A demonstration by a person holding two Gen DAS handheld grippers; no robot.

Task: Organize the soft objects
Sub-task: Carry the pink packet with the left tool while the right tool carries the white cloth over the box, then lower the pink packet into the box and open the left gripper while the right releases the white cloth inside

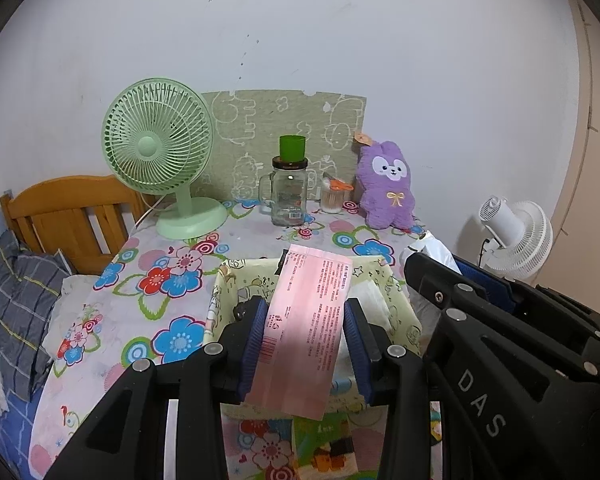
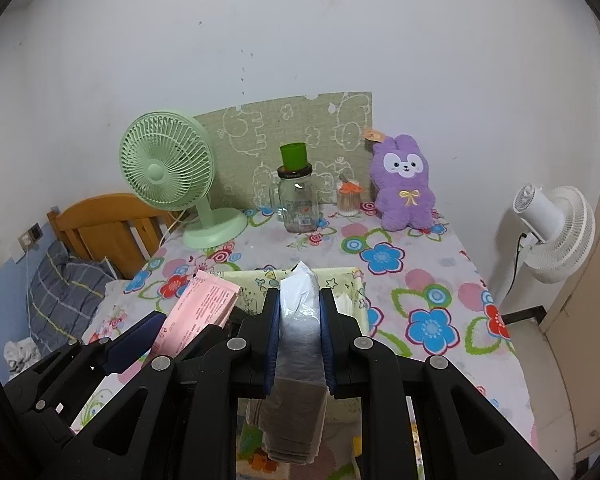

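Pink printed packet (image 1: 305,320) sits clamped across its width in my left tongs (image 1: 305,344), jaws part-closed on it, held just above the yellow cartoon-print fabric bin (image 1: 404,308). Right tongs (image 2: 299,340) are nearly shut on a clear plastic bag of flat brown pieces (image 2: 298,320), also over that bin. To do this well I'd lower both w/o tilting, keep them apart, then let go once inside so nothing catches the rim.
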